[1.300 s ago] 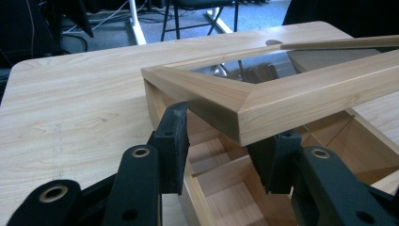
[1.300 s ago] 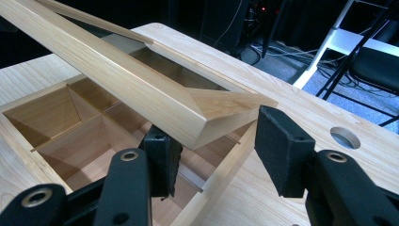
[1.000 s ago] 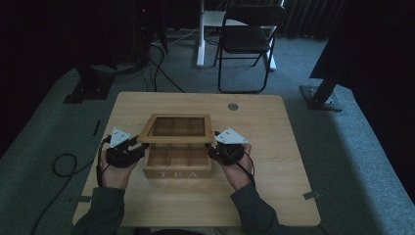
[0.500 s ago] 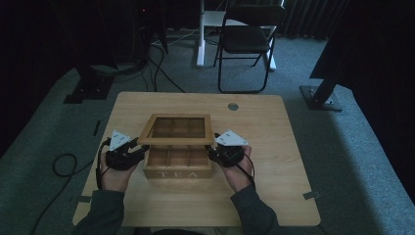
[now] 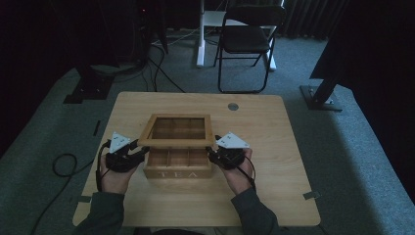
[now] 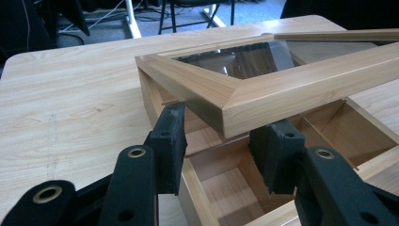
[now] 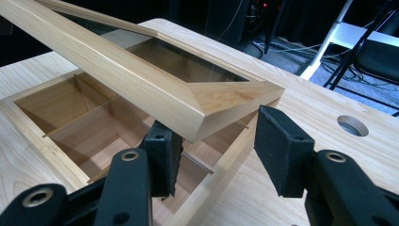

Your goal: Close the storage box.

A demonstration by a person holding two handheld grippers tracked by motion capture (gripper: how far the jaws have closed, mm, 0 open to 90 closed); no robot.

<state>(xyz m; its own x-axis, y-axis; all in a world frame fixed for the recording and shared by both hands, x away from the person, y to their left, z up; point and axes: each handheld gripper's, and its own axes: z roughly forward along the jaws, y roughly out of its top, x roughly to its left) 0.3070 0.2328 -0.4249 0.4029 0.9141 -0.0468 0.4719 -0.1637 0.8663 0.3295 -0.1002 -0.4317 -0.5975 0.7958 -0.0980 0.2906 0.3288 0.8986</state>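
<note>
A light wooden tea box with "TEA" lettered on its near face sits toward the near middle of the pale wooden desk, its inside split by thin partitions into square compartments. Its wooden-framed glass lid is raised at the near edge and slopes up from the far side, so the near compartments lie open below it.

The left tongs sit at the lid's near left corner. In the left gripper view the corner of the lid hangs just above and between the two black pads, which stand apart on either side of it (the left jaws have just been opening a little); whether either pad touches the wood I cannot tell, though a gap shows at the left pad. The left pad stands outside the box's left wall, the right pad over an open compartment.

The right tongs sit at the lid's near right corner. In the right gripper view that corner pokes out above the gap between the pads, which are spread with clear space on the right side; the left pad is under the lid's edge, over the box's inside, and the right pad stands outside the box wall.

A round grey cable hole lies in the desk far of the box. A black folding chair stands on the grey carpet beyond the desk.
</note>
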